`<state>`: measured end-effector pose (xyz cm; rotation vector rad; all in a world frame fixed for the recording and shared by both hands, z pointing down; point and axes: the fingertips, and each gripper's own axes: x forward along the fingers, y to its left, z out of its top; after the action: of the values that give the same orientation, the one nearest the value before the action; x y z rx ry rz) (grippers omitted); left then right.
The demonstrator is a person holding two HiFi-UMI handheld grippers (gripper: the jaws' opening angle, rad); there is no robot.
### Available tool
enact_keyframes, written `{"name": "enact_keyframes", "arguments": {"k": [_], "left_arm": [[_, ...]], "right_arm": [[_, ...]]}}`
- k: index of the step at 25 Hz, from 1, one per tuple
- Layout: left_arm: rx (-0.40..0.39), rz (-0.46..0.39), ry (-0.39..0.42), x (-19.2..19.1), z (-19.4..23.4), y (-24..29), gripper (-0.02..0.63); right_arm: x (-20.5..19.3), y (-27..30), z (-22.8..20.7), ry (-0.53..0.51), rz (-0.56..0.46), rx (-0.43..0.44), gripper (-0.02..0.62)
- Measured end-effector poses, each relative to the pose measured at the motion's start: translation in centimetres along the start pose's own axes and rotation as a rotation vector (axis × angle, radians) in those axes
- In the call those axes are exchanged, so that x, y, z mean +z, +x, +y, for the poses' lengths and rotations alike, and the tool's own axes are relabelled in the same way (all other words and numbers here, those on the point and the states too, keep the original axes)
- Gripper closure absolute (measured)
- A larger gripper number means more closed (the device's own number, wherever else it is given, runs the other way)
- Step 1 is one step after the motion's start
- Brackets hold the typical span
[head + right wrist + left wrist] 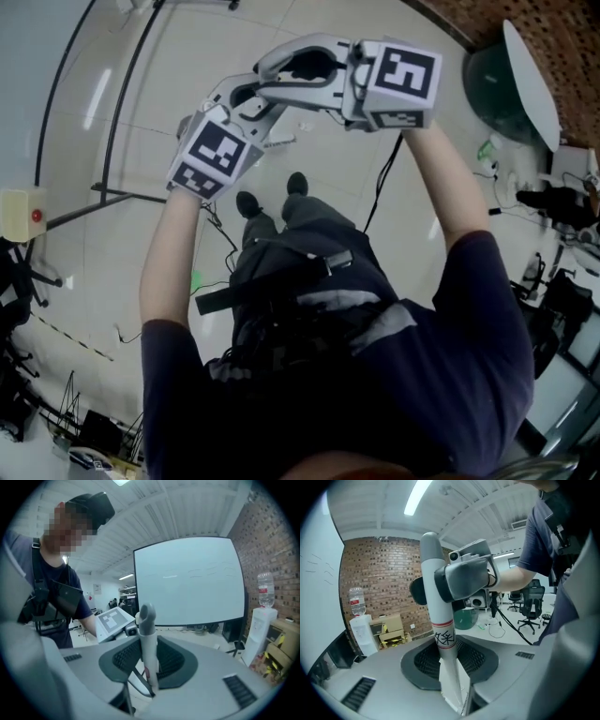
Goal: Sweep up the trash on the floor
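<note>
The left gripper (451, 665) and, nearer its rounded top, the right gripper (148, 667) are each clamping partway shut on 1 white broom handle (440, 620), so lowering it evenly toward the floor (187, 94) is mattering; trash isn't clearly showing.

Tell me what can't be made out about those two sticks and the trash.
White pole, lower end: left gripper view, hidden behind the left gripper.
Grey handle, lower end: right gripper view, hidden behind the right gripper.
Trash: none clearly seen; head view, the person and raised grippers cover much floor.
</note>
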<state>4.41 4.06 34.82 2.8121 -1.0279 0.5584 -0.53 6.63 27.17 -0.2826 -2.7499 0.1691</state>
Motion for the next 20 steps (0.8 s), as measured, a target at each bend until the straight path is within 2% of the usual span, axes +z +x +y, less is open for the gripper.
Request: {"name": "enact_keyframes", "arguments": {"k": [4,8,13,17,20], "left_arm": [[0.046,-0.009,-0.045,0.7,0.1,-0.8,0.515],[0.110,0.021,-0.050,1.6,-1.7,0.2,0.517],[0.232,0.076,-0.014,4.3,-9.7,7.5,0.517],[0.319,0.107,-0.013,4.8,-13.7,11.6,0.518],[0.345,0.121,-0.032,4.9,-15.7,14.1,0.518]], "right_arm": [[1.1,0.1,0.4,-0.012,-0.045,-0.004,0.474],[0.7,-2.2,2.0,-0.048,-0.089,0.060,0.474],[-4.2,-12.8,5.6,-0.101,-0.104,0.144,0.472],[-7.4,-17.7,7.4,-0.132,-0.036,0.250,0.471],[-9.6,-20.3,8.0,-0.131,-0.010,0.290,0.471]]}}
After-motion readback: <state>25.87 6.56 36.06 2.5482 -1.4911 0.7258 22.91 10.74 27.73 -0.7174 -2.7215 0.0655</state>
